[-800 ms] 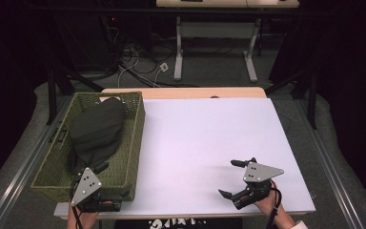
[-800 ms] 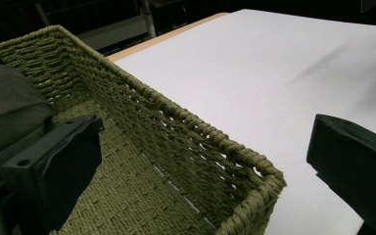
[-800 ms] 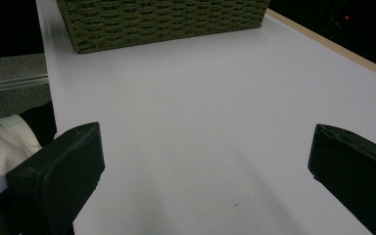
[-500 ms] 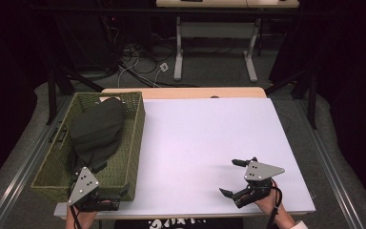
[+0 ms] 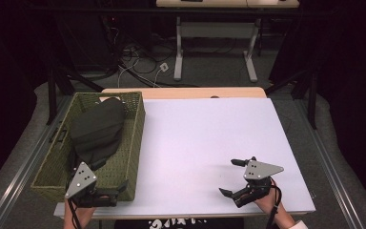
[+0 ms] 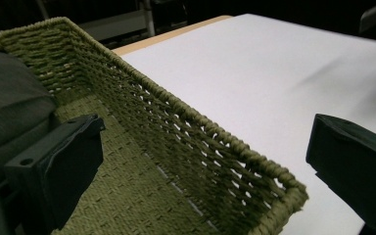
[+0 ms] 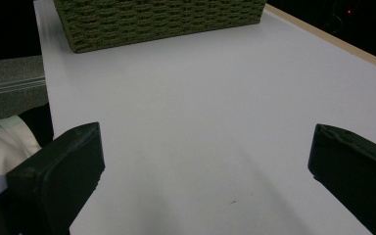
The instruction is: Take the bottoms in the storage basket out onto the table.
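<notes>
Where the white table (image 5: 205,138) meets its left edge, a green woven basket (image 5: 134,143) sits lengthwise, running from the near edge toward the far side. A dark folded cloth (image 5: 97,131) lies inside it, filling the far and middle part and leaving the near end of the woven floor bare. From the left gripper view the cloth (image 6: 10,105) shows as a soft grey mound against the basket's far end, with the basket's right wall (image 6: 196,147) running diagonally across the picture.

The left gripper (image 5: 106,194) is at the basket's near right corner, held by a hand at the table's near edge. Its jaws stand wide apart and straddle that right wall: one jaw is inside, over the woven floor just beside the cloth, the other outside over the white top. Nothing is between them but the wall, and whether they touch it I cannot tell.

The right gripper (image 5: 234,177) is well apart from the basket, near the table's near right corner, pointing left toward the basket (image 7: 161,22). Its jaws are spread wide too, with only bare white top between them. A white sleeve (image 7: 2,144) shows beside its left jaw.
</notes>
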`<state>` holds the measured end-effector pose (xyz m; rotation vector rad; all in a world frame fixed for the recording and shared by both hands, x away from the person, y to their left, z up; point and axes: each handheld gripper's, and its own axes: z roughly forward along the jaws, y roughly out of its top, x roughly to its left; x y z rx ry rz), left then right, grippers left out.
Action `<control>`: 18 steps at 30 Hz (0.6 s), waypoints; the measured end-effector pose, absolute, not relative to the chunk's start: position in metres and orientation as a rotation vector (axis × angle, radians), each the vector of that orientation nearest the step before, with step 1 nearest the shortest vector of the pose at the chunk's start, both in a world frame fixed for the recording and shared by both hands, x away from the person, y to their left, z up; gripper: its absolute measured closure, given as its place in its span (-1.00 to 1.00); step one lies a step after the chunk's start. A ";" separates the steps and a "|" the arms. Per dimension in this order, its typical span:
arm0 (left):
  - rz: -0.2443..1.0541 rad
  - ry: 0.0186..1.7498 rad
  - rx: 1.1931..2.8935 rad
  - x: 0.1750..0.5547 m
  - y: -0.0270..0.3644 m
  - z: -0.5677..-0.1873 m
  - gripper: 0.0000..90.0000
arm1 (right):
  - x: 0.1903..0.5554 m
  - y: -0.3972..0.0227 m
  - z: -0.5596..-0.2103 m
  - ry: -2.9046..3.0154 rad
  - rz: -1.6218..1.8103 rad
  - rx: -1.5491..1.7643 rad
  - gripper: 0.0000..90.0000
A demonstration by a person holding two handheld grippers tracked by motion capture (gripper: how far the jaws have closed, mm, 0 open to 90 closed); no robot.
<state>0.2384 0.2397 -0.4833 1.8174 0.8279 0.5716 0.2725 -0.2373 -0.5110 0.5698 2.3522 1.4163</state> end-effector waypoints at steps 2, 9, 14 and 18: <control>0.567 0.832 1.807 0.239 0.241 -0.480 -0.99 | 0.273 -0.237 -0.512 2.358 1.414 0.569 -1.00; 0.611 0.843 1.826 0.240 0.241 -0.474 -0.99 | 0.275 -0.235 -0.516 2.370 1.414 0.581 -1.00; 0.655 0.861 1.846 0.241 0.246 -0.466 -0.99 | 0.275 -0.236 -0.516 2.355 1.416 0.596 -1.00; 0.679 0.897 1.858 0.247 0.251 -0.464 -0.99 | 0.277 -0.236 -0.517 2.354 1.419 0.599 -1.00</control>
